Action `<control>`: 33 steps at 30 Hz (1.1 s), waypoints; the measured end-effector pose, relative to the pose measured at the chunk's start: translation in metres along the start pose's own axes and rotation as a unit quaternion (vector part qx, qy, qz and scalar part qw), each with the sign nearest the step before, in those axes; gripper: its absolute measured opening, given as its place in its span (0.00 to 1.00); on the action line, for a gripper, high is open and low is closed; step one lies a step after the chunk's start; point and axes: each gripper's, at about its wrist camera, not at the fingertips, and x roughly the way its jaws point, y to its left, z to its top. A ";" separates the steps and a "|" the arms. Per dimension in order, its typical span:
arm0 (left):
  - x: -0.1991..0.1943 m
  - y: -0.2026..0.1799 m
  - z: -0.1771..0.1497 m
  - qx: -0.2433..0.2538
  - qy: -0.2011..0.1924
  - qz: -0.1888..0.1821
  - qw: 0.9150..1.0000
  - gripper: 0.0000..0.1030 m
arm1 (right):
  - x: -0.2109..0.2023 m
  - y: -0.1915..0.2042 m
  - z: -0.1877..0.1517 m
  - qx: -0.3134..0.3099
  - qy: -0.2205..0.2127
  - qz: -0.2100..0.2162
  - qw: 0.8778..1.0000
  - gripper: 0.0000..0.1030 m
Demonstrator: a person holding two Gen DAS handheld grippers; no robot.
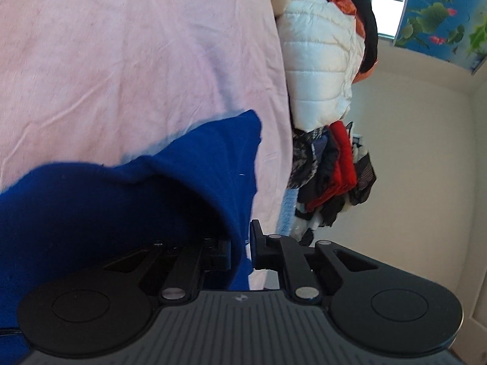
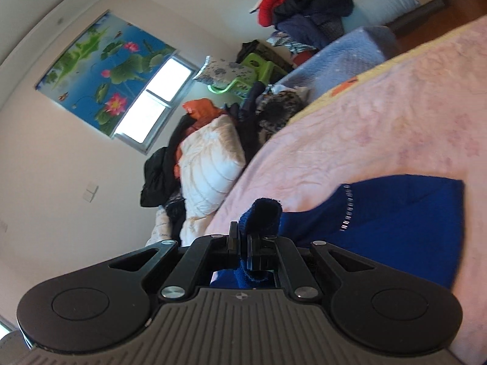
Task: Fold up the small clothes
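Note:
A royal-blue garment (image 1: 127, 194) lies on the pink bed sheet (image 1: 121, 60). In the left wrist view my left gripper (image 1: 242, 246) is shut on a fold of its edge, and the cloth drapes over the left finger and hides it. In the right wrist view my right gripper (image 2: 243, 243) is shut on another bunched edge of the blue garment (image 2: 395, 222), with a tuft sticking up between the fingers. The garment has a small line of silver stitching. Both views are tilted sideways.
A white puffer jacket (image 1: 319, 60) and a heap of dark and red clothes (image 1: 334, 167) lie past the bed's edge. A blue blanket (image 2: 341, 57), a green stool (image 2: 255, 73), a window and a lotus-print blind (image 2: 106, 70) stand beyond.

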 end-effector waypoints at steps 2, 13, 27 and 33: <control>0.005 0.003 -0.006 0.027 0.005 0.031 0.999 0.08 | -0.004 -0.026 -0.004 0.019 0.003 -0.023 1.000 0.09; 0.015 -0.025 -0.010 0.193 0.025 0.124 0.973 0.08 | -0.007 -0.084 -0.007 0.022 0.035 -0.105 0.994 0.09; 0.021 -0.032 -0.011 0.253 0.029 0.161 0.953 0.04 | 0.010 -0.123 -0.021 0.034 0.070 -0.151 0.985 0.09; 0.007 -0.044 -0.008 0.286 0.024 0.141 0.948 0.05 | 0.008 -0.129 -0.024 0.065 0.058 -0.134 0.987 0.24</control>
